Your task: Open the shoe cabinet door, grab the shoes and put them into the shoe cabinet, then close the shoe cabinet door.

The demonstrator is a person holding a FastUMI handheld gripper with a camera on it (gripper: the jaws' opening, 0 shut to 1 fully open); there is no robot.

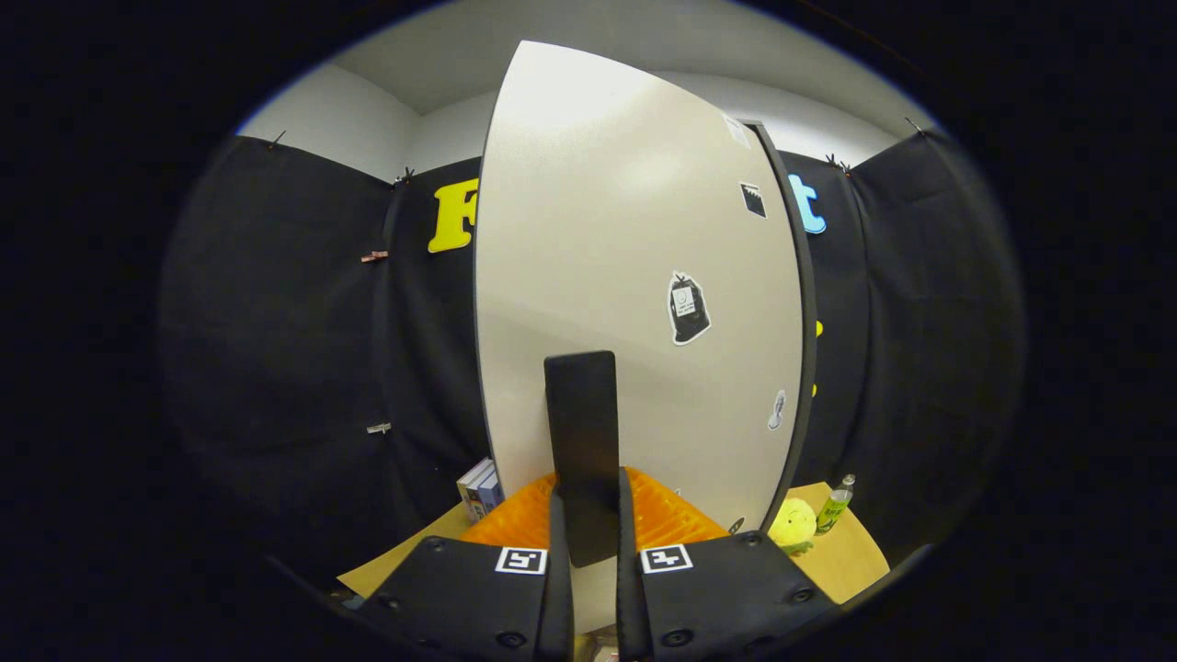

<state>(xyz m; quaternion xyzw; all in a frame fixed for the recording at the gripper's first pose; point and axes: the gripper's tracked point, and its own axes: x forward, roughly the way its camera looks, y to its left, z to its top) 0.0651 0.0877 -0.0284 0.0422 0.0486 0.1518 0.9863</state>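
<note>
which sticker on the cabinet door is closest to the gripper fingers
The small pale sticker low near the door's right edge; the black bag-shaped one sits higher.

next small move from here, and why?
Probably swing the door on its hinge by the handle. The gripper looks shut on that dark upright handle, which sits between the fingers, and the white door fills the space just ahead. Whether this is the opening or the closing swing I cannot tell; no shoes are in sight.

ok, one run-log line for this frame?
phase: at cabinet door | claw: shut on door handle | shoe cabinet door: white, stickers on face | beyond: yellow toy, bottle
</note>
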